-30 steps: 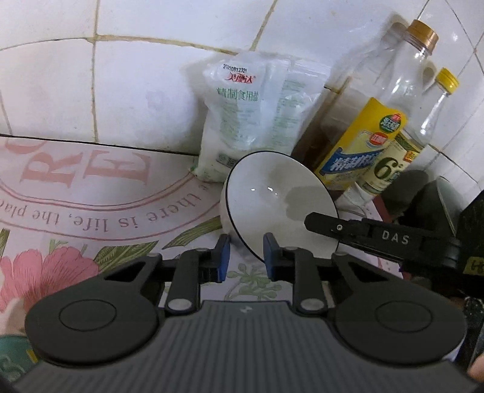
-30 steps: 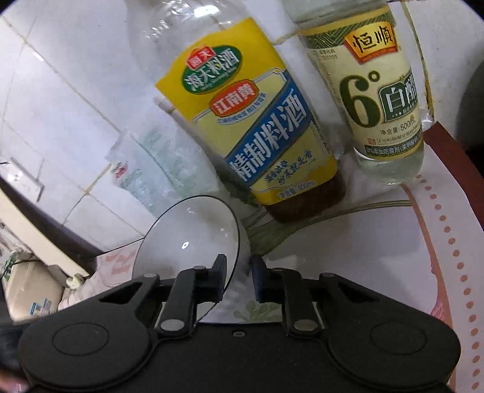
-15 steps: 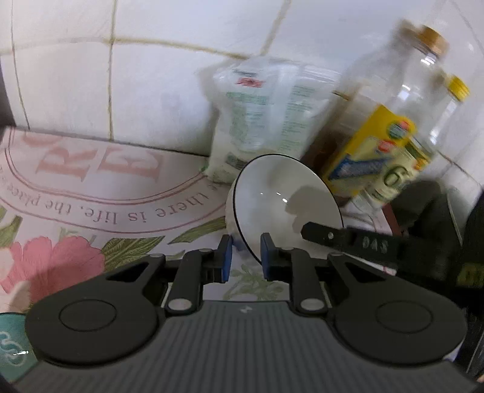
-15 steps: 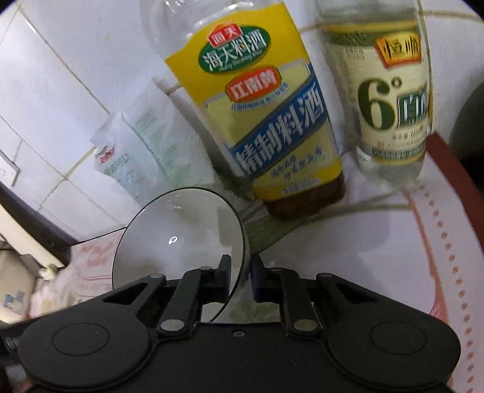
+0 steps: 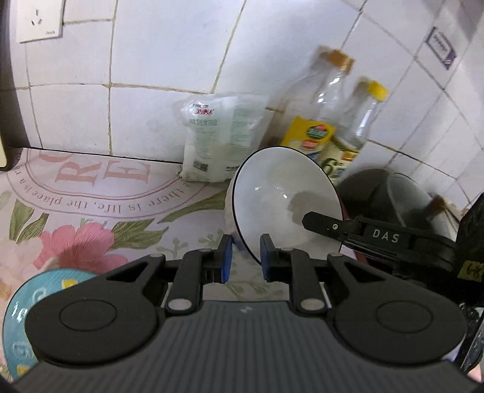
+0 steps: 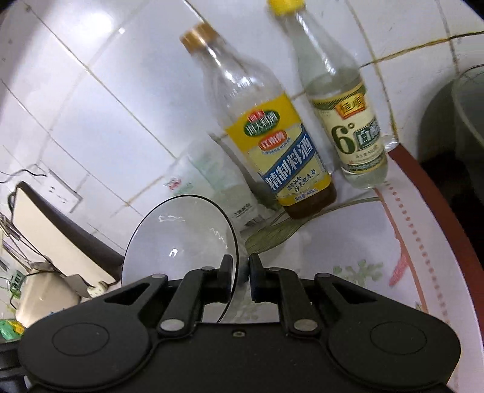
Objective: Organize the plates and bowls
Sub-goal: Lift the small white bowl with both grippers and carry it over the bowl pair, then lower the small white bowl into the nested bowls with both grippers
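A white bowl with a thin dark rim is held tilted on its side above the flowered tablecloth. My right gripper is shut on the bowl's rim; its finger shows in the left wrist view reaching in from the right. My left gripper is a little apart, empty, just in front of and below the bowl. A teal patterned plate lies at the lower left edge of the left wrist view.
A white salt bag, a cooking wine bottle and a white vinegar bottle stand against the tiled wall. A dark pot sits at the right. A wall socket is at the upper left.
Both grippers and the bowl have risen and pulled back from the wall and bottles. The bowl stays in my right gripper. The teal plate has come into the left wrist view.
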`<action>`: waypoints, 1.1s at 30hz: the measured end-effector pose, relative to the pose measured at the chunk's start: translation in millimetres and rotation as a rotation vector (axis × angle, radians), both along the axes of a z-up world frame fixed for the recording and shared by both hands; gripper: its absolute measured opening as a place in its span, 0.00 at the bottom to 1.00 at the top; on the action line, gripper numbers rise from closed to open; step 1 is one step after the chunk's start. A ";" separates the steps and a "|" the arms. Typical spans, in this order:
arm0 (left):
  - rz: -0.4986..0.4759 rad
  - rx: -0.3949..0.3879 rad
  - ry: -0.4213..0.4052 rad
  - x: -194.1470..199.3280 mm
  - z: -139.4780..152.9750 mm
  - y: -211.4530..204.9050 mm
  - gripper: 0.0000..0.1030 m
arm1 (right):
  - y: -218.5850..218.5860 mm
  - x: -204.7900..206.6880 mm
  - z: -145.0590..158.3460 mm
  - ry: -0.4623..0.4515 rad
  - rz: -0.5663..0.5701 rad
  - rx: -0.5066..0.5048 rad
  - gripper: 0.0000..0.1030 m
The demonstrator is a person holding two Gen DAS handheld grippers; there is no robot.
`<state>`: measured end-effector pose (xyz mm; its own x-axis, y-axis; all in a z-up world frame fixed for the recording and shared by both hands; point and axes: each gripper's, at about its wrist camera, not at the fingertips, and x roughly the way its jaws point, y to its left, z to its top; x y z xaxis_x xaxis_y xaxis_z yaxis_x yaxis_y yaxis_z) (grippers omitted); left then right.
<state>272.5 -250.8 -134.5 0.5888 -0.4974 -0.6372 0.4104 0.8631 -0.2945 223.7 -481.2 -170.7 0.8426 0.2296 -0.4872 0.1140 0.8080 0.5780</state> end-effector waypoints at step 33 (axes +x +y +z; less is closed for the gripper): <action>-0.022 0.284 0.090 -130.0 -6.4 -17.7 0.17 | 27.0 -141.4 -10.9 -0.037 0.096 -0.059 0.17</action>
<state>142.5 -268.5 -140.9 0.5147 -0.3039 -0.8017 0.4136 0.9071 -0.0784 82.3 -454.2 -181.7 0.8358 0.2821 -0.4711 0.0136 0.8471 0.5313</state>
